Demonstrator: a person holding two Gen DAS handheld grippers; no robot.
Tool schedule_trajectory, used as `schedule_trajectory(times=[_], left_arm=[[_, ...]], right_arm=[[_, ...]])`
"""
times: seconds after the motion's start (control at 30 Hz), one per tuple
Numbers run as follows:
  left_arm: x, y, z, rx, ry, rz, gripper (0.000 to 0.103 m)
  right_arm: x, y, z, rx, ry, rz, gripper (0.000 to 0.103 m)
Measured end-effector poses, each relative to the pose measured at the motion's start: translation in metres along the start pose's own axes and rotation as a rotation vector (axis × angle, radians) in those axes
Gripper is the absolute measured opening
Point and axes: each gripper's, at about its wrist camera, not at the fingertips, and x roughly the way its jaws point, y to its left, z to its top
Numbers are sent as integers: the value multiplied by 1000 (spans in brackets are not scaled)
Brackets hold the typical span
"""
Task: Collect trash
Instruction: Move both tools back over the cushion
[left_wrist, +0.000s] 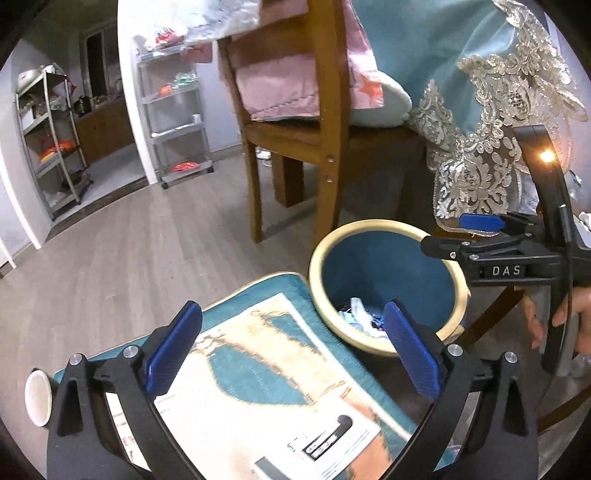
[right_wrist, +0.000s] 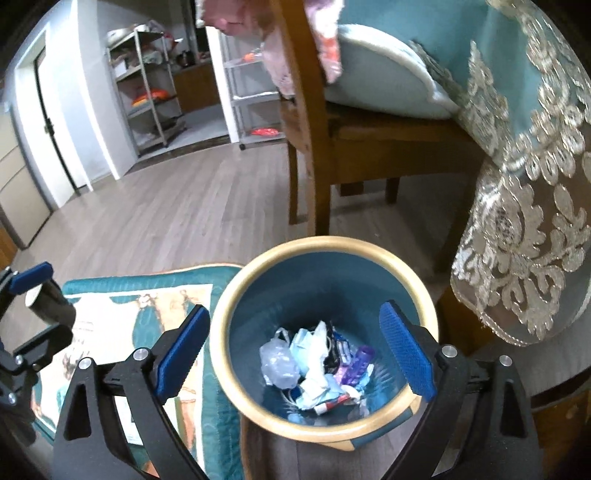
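Blue bin sits under my right tool, wide open, empty; I'd recentre before dropping anything.

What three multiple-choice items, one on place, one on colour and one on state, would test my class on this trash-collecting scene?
1. Where does the trash lie?
A. on the chair
B. inside the bin
C. on the floor

2. What colour is the bin's rim?
A. red
B. black
C. cream

3. How is the right claw?
A. open and empty
B. shut on a wrapper
C. shut on a cup

Key: 1 B, wrappers and bags sit at the bin's bottom. 2 C, the pale rim rings a blue interior. 3 A, its fingers stand apart above the bin, with nothing between.
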Motion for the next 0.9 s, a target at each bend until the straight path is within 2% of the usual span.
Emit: schedule_trajectory(times=[0.3,0.67,0.8,0.9], left_arm=[[-43,25,-16,-24,-18,71,97],[-79,60,-45,-72,0,173,97],[-86,79,-65,-146,35,194,97],[-85,90,-81,-159,73,237,97]], right_arm=[[-7,42,-1,-109,-1,62,94],[-9,93,-9,-250,37,156,95],[-6,111,-13,-298,60,187,95],[0,123,-16,-328,87,208,95]])
